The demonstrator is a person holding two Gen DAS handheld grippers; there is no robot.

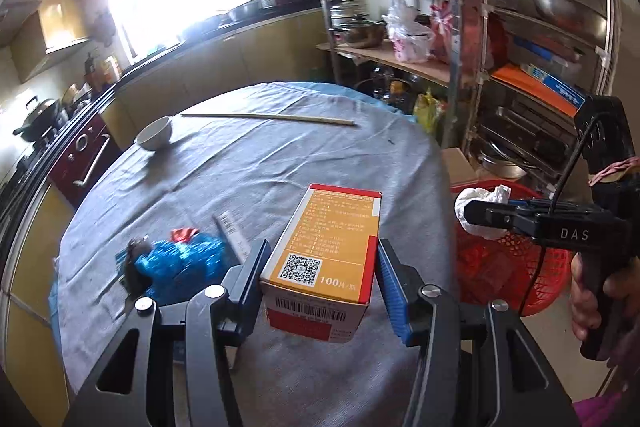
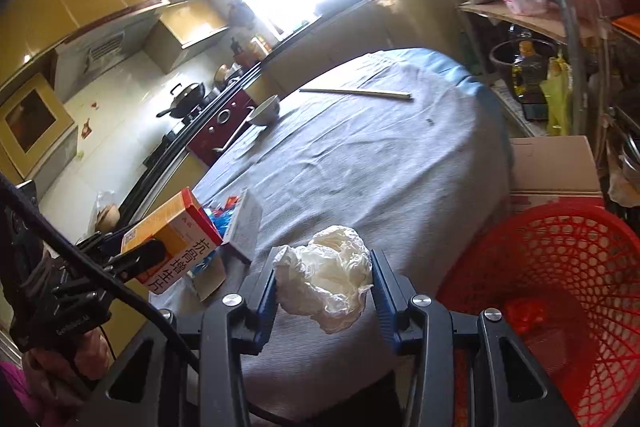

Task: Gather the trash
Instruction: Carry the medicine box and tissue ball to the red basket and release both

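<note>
While both grippers hang over the near edge of the grey-clothed round table (image 1: 280,155), each one clamps a piece of trash; the left gripper (image 1: 322,273) has its blue pads pressed against the two sides of an orange-and-red medicine box (image 1: 332,247), held clear of the cloth; the right gripper (image 2: 324,285) squeezes a crumpled white tissue (image 2: 326,277) between its pads, just beside the red mesh basket (image 2: 560,267) standing on the floor by the table; a blue foil wrapper (image 1: 180,261) lies on the cloth left of the box; a white bowl (image 1: 155,135) and a pair of chopsticks (image 1: 268,118) rest on the far side.
</note>
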